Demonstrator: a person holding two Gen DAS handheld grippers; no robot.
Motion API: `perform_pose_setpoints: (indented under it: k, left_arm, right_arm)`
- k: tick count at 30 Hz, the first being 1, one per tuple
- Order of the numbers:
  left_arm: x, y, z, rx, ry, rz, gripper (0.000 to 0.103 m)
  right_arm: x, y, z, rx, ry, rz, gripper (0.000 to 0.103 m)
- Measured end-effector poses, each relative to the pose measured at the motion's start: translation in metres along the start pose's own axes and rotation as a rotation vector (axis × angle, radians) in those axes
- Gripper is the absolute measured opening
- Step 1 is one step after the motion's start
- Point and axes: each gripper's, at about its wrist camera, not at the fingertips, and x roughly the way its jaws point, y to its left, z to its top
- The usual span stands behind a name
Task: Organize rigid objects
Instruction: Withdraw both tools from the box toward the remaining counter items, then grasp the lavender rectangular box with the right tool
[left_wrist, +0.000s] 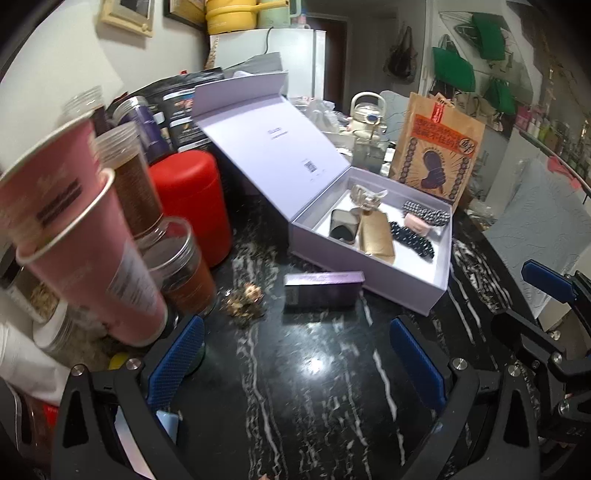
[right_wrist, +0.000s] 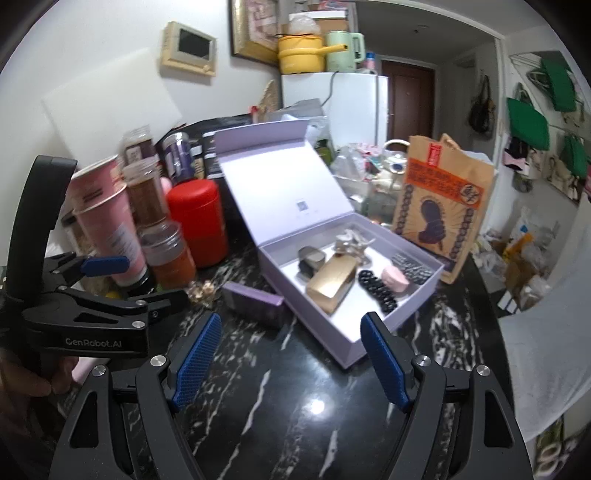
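A black marble countertop with white veins (left_wrist: 314, 387) carries everything. Toward its far edge an open lilac cardboard gift box (right_wrist: 343, 343) leans its lid back, seemingly to take loose items; inside lie a gold rectangular case (right_wrist: 330, 286), a black beaded bracelet (right_wrist: 376, 290), a pink pod (right_wrist: 395, 277) and a dark tin (right_wrist: 312, 258). Just outside its near wall lies a small purple carton (left_wrist: 321, 293), probably next. The left gripper (left_wrist: 295, 363) and right gripper (right_wrist: 290, 356) hover with jaws wide apart, empty.
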Motion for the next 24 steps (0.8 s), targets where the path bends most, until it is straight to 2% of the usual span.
perform_pose_setpoints:
  k: [5,11,17,24]
  left_arm:
    - [-0.002,0.009,-0.017,-0.002,0.018,0.023,0.102]
    - [-0.007,0.017,-0.035,0.003,0.014,0.017,0.102]
    - [0.004,0.026,-0.047,-0.028,0.033,-0.037,0.102]
    - [0.022,0.027,-0.052,-0.016,0.03,-0.099,0.102]
  right_arm:
    - [0.008,0.01,-0.008,-0.016,0.007,0.032,0.079]
    - [0.019,0.018,-0.016,-0.037,0.018,0.072,0.079]
    - [0.035,0.021,-0.02,-0.052,0.039,0.099,0.079]
    - [0.066,0.019,-0.024,-0.064,0.084,0.153,0.079]
